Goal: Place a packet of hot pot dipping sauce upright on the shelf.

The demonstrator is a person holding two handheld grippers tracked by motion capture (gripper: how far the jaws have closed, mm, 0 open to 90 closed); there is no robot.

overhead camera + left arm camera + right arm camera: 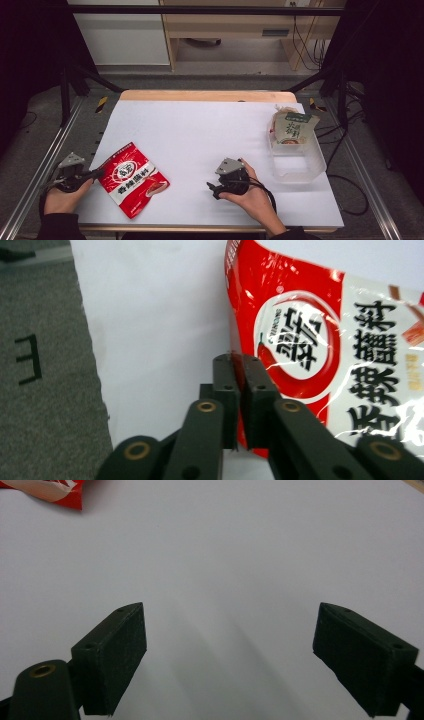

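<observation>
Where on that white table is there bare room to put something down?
The widest free patch lies between the red pouch and the clear tub, running to the far edge. It is crowded near the left gripper, right gripper and tub.

Left hand-held gripper (95,174) pinching red pouch (131,178) (edge), clear tub (300,167) far right

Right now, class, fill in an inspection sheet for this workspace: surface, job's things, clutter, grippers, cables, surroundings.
Surface: white sheet over a wooden table, flat.
Job's things: red seasoning packet lies near the front left; clear plastic bin at right holds a green-and-white packet.
Clutter: nothing seen.
Grippers: left gripper shut on the red packet's edge; right gripper open over bare sheet.
Cables: black cable trails on the floor at right.
Surroundings: grey floor, black frame bars.
</observation>
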